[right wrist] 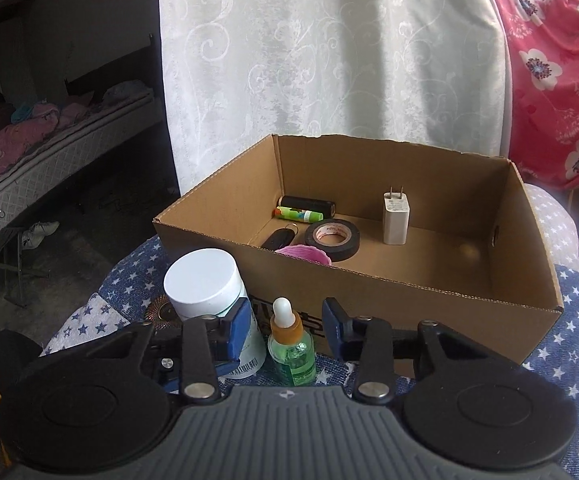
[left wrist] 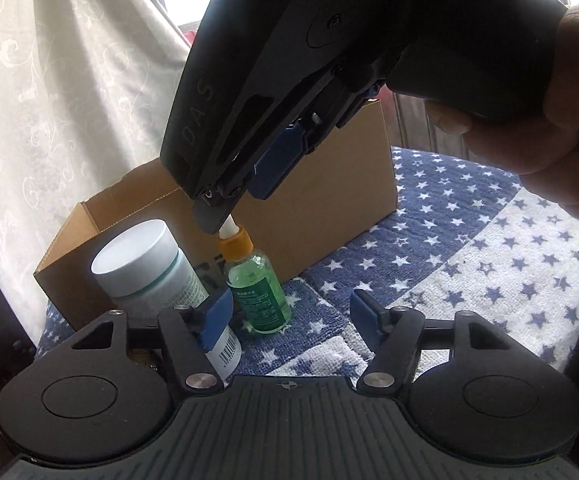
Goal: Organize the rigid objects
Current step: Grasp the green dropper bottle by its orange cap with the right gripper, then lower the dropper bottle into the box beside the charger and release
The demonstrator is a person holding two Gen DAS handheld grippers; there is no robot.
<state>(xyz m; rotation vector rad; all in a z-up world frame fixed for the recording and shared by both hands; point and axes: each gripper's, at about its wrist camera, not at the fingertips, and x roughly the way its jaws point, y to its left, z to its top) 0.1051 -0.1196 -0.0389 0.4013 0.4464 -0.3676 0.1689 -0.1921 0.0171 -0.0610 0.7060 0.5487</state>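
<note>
1. Already in the cardboard box (right wrist: 429,300): a white USB charger (right wrist: 396,220), a roll of black tape (right wrist: 331,240), a black cylinder, a green tube, a dark key fob and something pink.
2. Still outside, on the star-patterned cloth (right wrist: 569,340) against the box front: a green dropper bottle (right wrist: 291,354) and a white-capped jar (right wrist: 205,284) just beside it.
3. The right gripper (right wrist: 285,330) straddles the bottle's neck, jaws narrowed, pads not touching.
4. The left gripper (left wrist: 289,312) stands open and empty, the jar beside one finger.
5. The bottle stands upright: clear glass, green liquid, orange collar, white bulb.

Green dropper bottle (right wrist: 291,354), white-lidded jar (right wrist: 205,284), seemingly blue-and-white starred cloth (left wrist: 469,248).
</note>
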